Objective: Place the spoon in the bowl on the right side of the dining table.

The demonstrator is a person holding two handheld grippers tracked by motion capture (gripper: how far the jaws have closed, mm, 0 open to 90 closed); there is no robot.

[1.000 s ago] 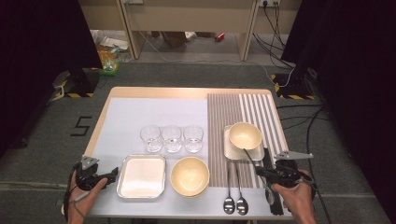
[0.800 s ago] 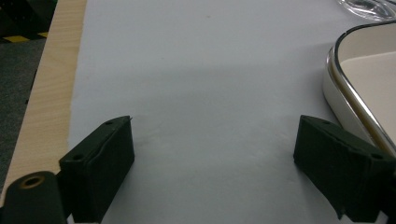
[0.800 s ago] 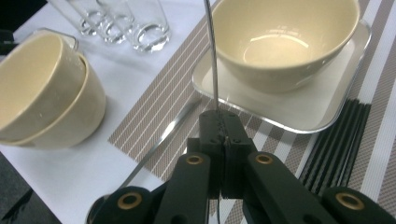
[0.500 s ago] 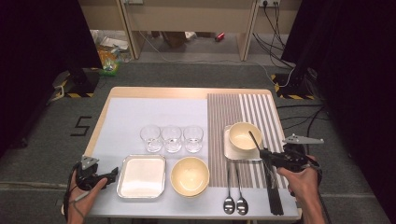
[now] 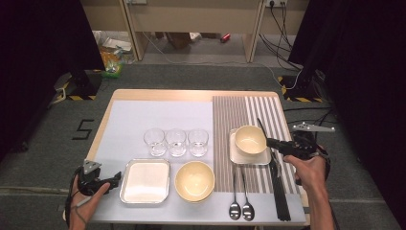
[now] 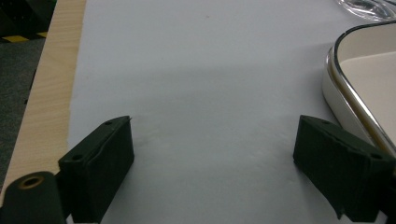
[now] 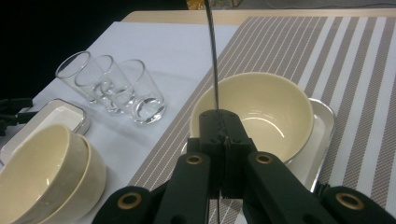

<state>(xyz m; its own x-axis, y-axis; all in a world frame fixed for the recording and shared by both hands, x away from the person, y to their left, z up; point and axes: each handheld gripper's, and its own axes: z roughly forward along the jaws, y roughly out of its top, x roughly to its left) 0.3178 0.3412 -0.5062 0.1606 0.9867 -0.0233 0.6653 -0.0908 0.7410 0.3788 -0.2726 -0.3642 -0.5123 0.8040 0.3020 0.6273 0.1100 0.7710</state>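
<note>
My right gripper (image 5: 274,143) is shut on a thin black chopstick (image 5: 262,128). In the right gripper view that chopstick (image 7: 212,51) rises straight up from the closed jaws (image 7: 223,127), over a cream bowl (image 7: 254,112). The bowl (image 5: 250,139) sits on a small metal tray (image 5: 235,157) on the striped mat. More black chopsticks (image 5: 280,196) lie on the mat near the front edge. My left gripper (image 5: 115,181) rests open at the front left, its jaws (image 6: 212,154) wide apart over bare white mat beside a white rectangular tray (image 6: 359,70).
Three clear glasses (image 5: 176,142) stand in a row mid-table. Stacked cream bowls (image 5: 194,180) sit next to the white tray (image 5: 145,181). Two spoons (image 5: 241,207) lie on the striped mat (image 5: 239,110). Cables and boxes lie on the floor beyond the table.
My right gripper has risen from the chopsticks at the front right and moved away from the front edge to beside the bowl, carrying one chopstick. The left gripper has stayed still.
</note>
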